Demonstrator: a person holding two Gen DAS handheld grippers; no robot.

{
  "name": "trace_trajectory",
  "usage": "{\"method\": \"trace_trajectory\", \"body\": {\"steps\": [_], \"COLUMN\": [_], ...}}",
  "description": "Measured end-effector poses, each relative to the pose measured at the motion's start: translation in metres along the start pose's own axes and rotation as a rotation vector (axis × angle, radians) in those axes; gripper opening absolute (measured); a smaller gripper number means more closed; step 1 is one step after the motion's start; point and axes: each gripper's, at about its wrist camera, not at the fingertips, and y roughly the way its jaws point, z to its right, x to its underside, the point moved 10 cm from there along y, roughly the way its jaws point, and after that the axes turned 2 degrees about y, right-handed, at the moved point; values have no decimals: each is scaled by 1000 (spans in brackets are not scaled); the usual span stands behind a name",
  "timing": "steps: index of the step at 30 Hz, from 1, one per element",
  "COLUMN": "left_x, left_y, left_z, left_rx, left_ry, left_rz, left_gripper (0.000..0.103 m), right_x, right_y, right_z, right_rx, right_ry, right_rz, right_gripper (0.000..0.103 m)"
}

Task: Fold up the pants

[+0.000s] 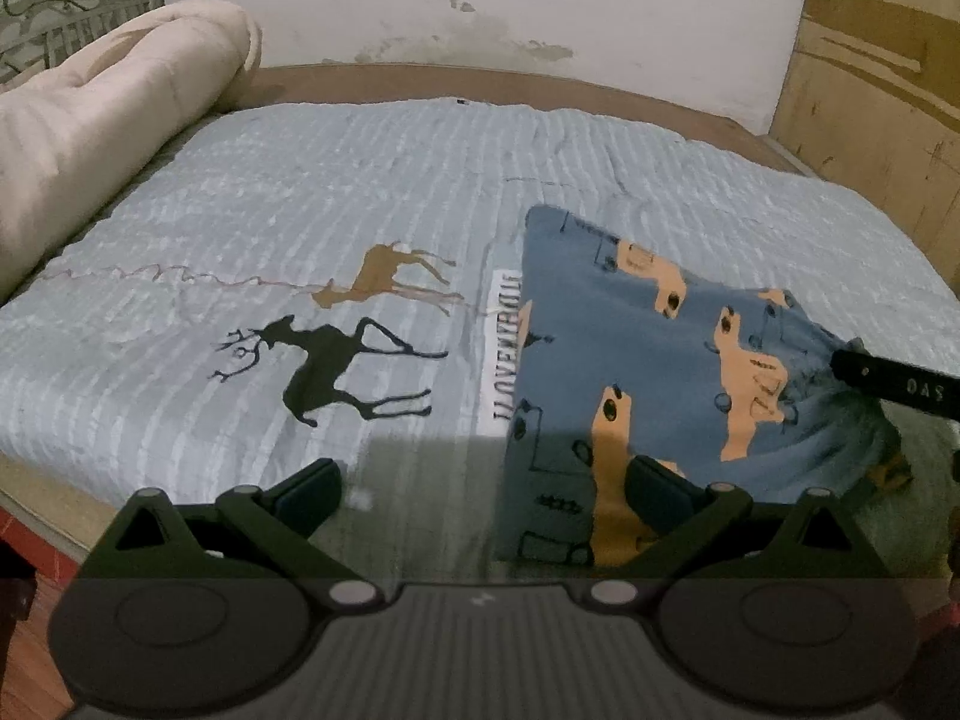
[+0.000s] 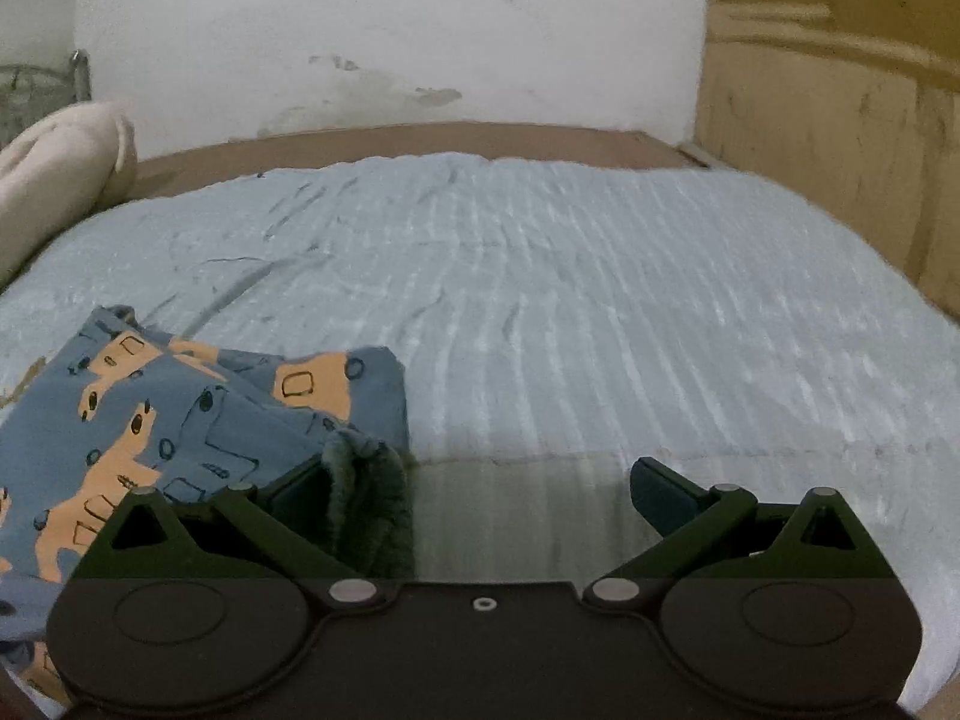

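The folded pants (image 1: 648, 360) are found lying on the bedspread (image 1: 300, 192), to the right of its printed deer (image 1: 324, 369). The left gripper (image 1: 483, 495) is held wide open and empty. The right gripper (image 2: 480, 492) is likewise spread wide, nothing clamped, its left finger touching the pants' edge.

You're in a home bedroom: a bed (image 1: 300, 180) under a deer-print quilt (image 1: 336, 354), rolled bedding (image 1: 108, 102) at ten o'clock, stained wall (image 1: 480, 18) at twelve.
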Motion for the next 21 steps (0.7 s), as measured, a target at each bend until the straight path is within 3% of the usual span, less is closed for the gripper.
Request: {"method": "trace_trajectory", "body": {"steps": [4,7,9,12,15,21], "left_x": [-11,-5,4,10,13,1], "left_y": [-8,-3,1,-1,-2,-10], "left_z": [-2,2,4,6,6,4], "left_rx": [20,15,11,13,19,23], "left_ry": [-57,-33,-16,-11,-4,-3], "left_rz": [53,15,-16,-9,-14,3], "left_gripper": [102,102,102,102,102,102], "right_x": [-7,-3,8,28,39,30], "right_y": [-19,-32,-37,-44,-52,-60], "right_z": [-19,-39,-44,-39,-29,-26], "right_rx": [-32,-114,-114,-82,-103,-146], "right_ry": [-25,-50,-86,-116,-77,-48], "right_rz": [63,59,34,9,3,32], "right_gripper": [102,102,102,102,102,102]}}
